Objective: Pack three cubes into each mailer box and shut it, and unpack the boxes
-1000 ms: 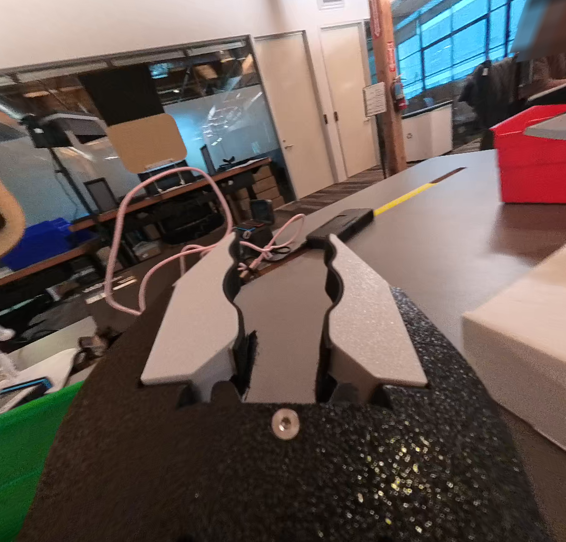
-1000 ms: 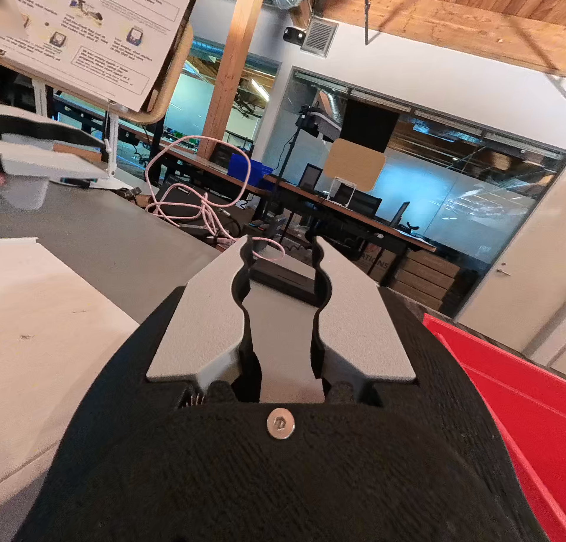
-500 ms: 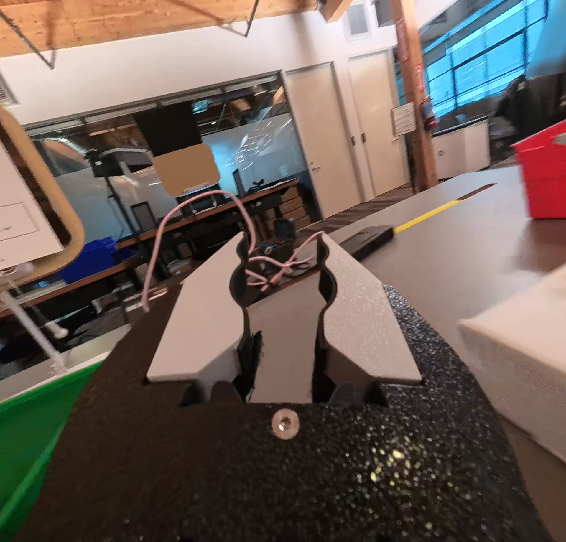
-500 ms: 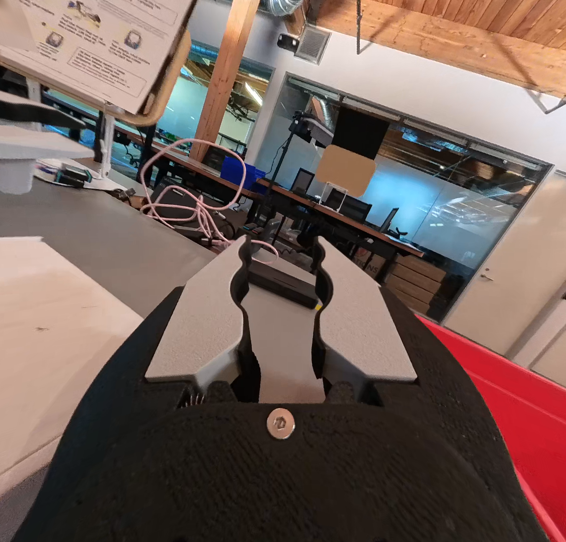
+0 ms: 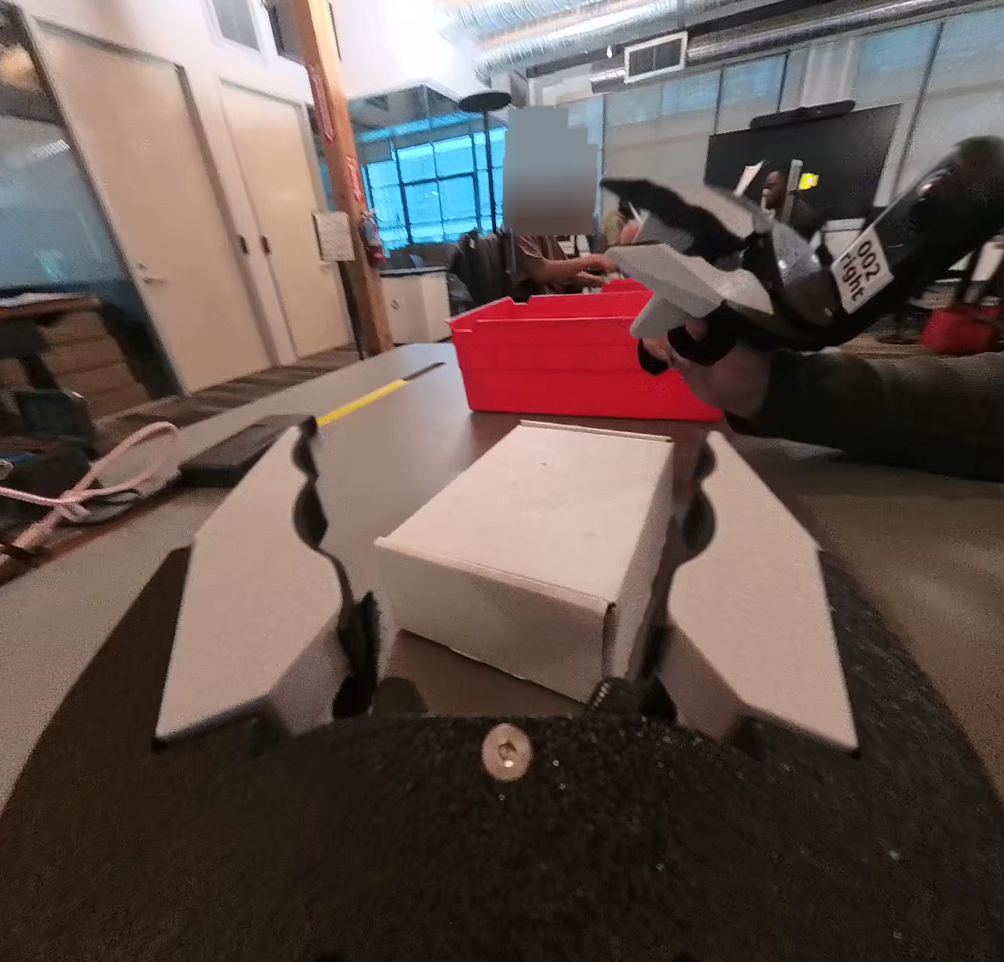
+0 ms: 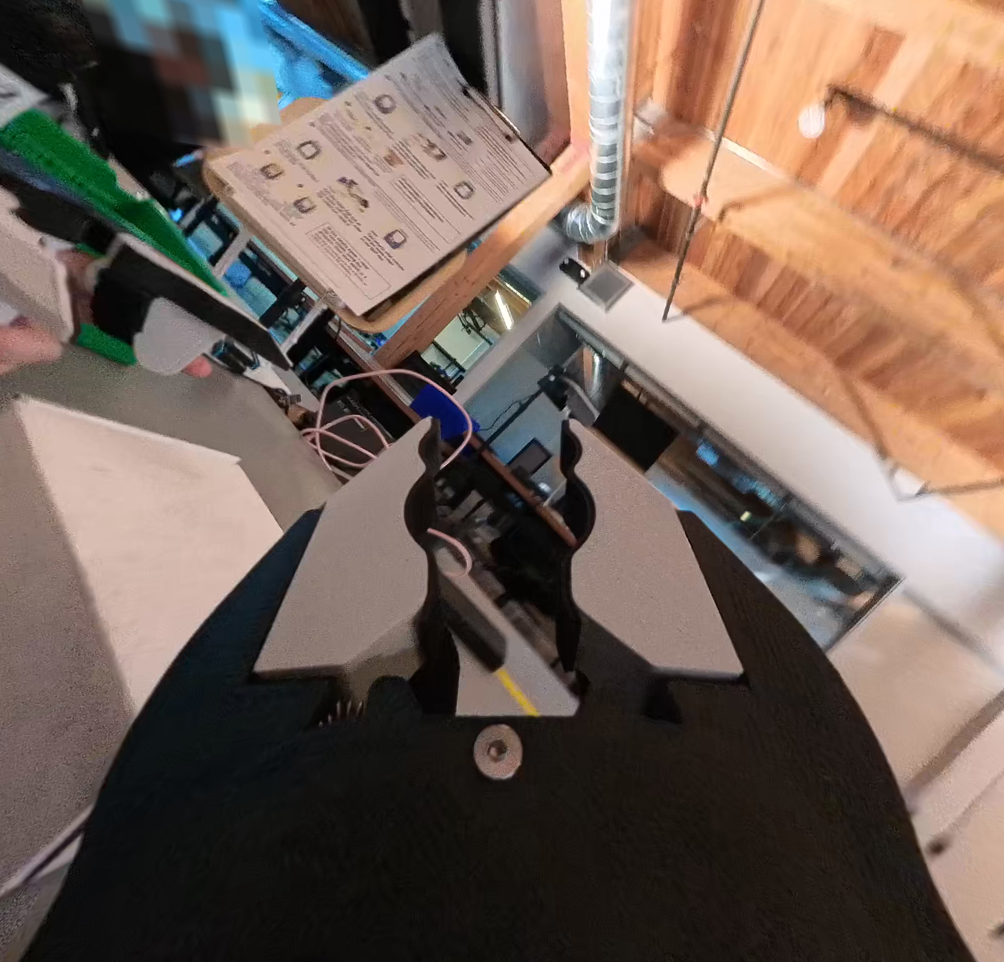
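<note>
A closed white mailer box (image 5: 543, 528) lies on the dark table (image 5: 391, 447). In the left wrist view my left gripper (image 5: 505, 436) is wide open around it. The box stands close to the right finger (image 5: 750, 582), and a clear gap separates it from the left finger (image 5: 255, 582), so nothing is held. My right gripper (image 5: 619, 218), in a hand, hovers tilted above the red bin (image 5: 570, 360). In the right wrist view the right gripper (image 6: 497, 430) is slightly open, holds nothing and points up at the room. The box (image 6: 136, 528) shows at its left. No cubes are visible.
A green bin (image 6: 81, 175) and the left gripper (image 6: 163, 332) show at the far left of the right wrist view. A pink cable (image 5: 81, 495), a flat black device (image 5: 233, 447) and a yellow strip (image 5: 364, 403) lie on the table's far left. A person sits behind the red bin.
My left gripper swung right and down over the white box and its jaws opened wide. My right gripper rose above the red bin and tilted upward, its jaws barely changed.
</note>
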